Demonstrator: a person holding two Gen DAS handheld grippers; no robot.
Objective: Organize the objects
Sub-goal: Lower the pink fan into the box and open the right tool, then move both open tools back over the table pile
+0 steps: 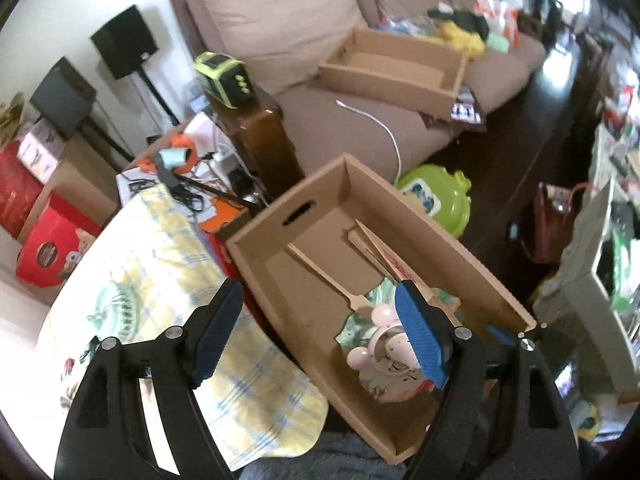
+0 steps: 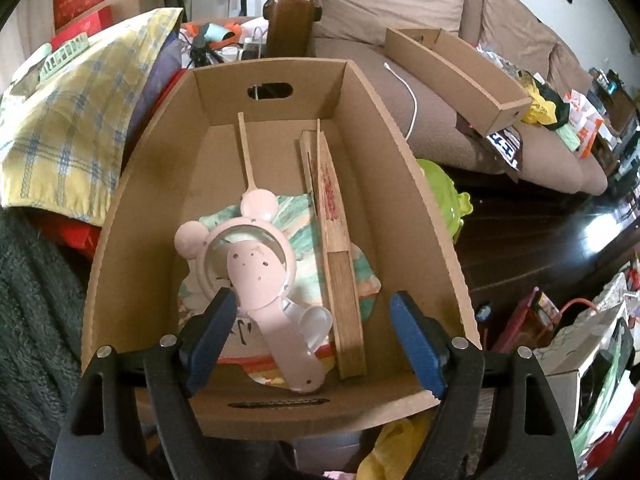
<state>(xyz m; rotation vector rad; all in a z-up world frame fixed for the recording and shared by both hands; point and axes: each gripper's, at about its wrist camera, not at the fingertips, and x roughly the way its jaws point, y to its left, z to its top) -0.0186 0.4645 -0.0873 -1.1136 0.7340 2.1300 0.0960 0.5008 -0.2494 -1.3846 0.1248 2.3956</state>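
Observation:
An open cardboard box [image 1: 304, 216] [image 2: 384, 184] holds three fans. A pink mouse-eared handheld fan [image 2: 256, 264] [image 1: 384, 344] lies on top of a round painted paper fan [image 2: 304, 216] [image 1: 352, 328] with a long wooden handle. A folded bamboo fan [image 2: 340, 280] [image 1: 376, 248] rests along their right side. My right gripper [image 2: 314, 304] hangs open over the box's near end; the pink fan's handle lies between its fingers, untouched by the pads. My left gripper [image 1: 316, 300] is open and empty, straddling the box's left wall, one finger over the cloth.
A yellow plaid cloth [image 1: 160, 280] [image 2: 60, 120] covers a pile left of the box. Behind stands a brown sofa [image 1: 320, 128] with a shallow cardboard box [image 1: 392, 68] [image 2: 460, 76] and a white cable on it. A green toy [image 1: 436, 196] sits on the dark floor.

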